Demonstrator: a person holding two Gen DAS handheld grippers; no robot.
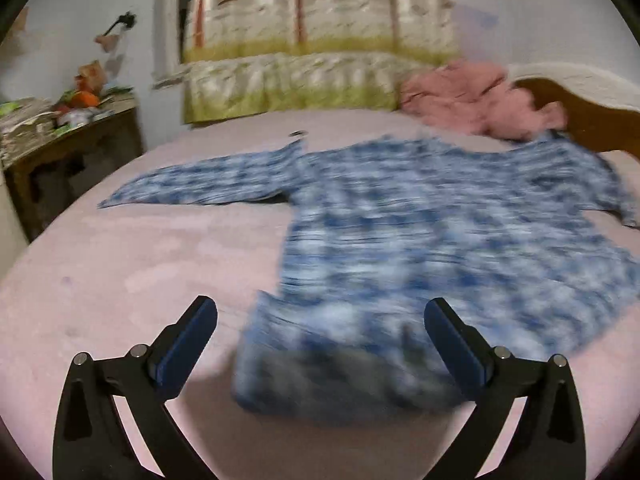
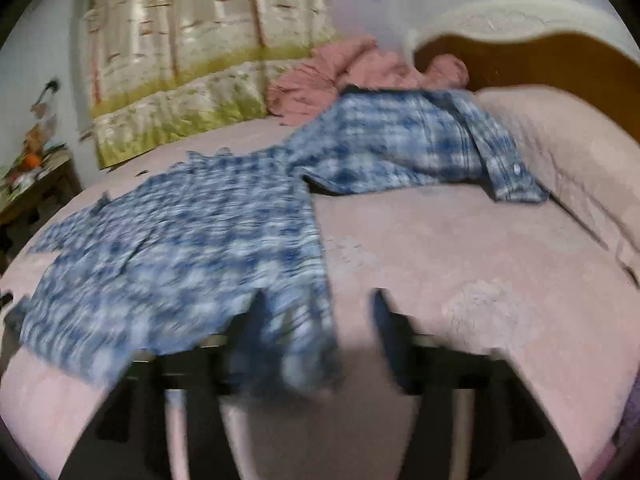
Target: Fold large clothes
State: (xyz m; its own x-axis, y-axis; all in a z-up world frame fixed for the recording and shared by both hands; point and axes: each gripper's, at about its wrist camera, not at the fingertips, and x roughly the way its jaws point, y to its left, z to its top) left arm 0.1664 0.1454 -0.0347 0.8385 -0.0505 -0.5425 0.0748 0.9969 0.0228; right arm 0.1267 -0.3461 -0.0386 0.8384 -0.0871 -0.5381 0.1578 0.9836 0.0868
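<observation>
Blue plaid shirt lies spread ahead of both released hand-held grippers; sleeves still unfolded, folding barely started.

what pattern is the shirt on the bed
Blue and white plaid shirt, clearest in the left wrist view.

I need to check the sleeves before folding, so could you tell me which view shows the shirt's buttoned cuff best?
The right wrist view: the cuff lies unobstructed near the pillow. The left wrist view shows that sleeve only at the frame's right edge, blurred.

The bed has a pink cover; a blue checked shirt and crumpled pink cloth lie on it.
</observation>
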